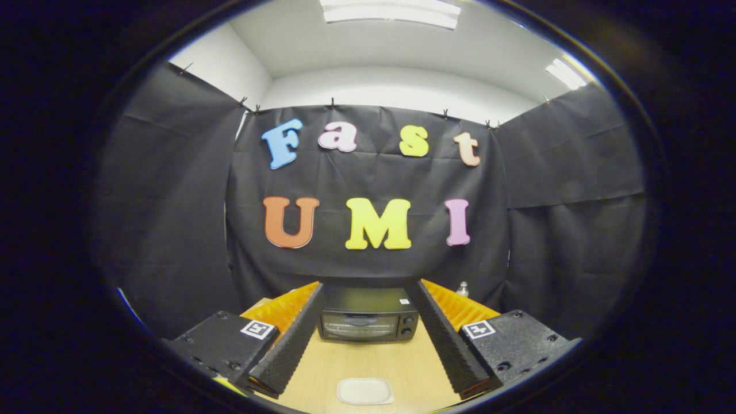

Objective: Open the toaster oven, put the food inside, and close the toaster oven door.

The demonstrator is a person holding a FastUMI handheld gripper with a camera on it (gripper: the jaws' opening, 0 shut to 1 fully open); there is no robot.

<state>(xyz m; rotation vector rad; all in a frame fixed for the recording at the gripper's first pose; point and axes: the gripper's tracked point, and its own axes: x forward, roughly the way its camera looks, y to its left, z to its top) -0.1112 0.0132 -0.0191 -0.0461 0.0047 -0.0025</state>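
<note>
your gripper [365, 322] hangs above a pale wooden table [368, 359], its two fingers spread wide with nothing between them but open tabletop. each finger [287, 351] is a long wedge with a ribbed, sawtooth inner face, and a square printed marker sits on the block behind each one.

the toaster oven [368, 316] stands dead ahead at 12 o'clock from your fingertips, beyond them, at the far side of the table and close against the black cloth wall [368, 172]. it is a low, boxy unit of dark metal with a flat top. its long axis runs across your line of sight, from 9 o'clock to 3 o'clock, and its front faces straight back at you. the glass door [357, 326] fills most of that front; it is upright and closed, with a thin handle bar across its upper edge. two round knobs [407, 325] are stacked one above the other on the narrow panel at the 3 o'clock end of the front.

nearer to you, at 6 o'clock from the oven and between the bases of your fingers, a small white tray [365, 391] lies flat on the wood. it is a rounded rectangle with a raised rim, its long side parallel to the oven's front. whether it holds anything you cannot tell from here.

behind the oven's 3 o'clock corner, a small pale bottle top [462, 287] peeks up against the cloth.
</note>
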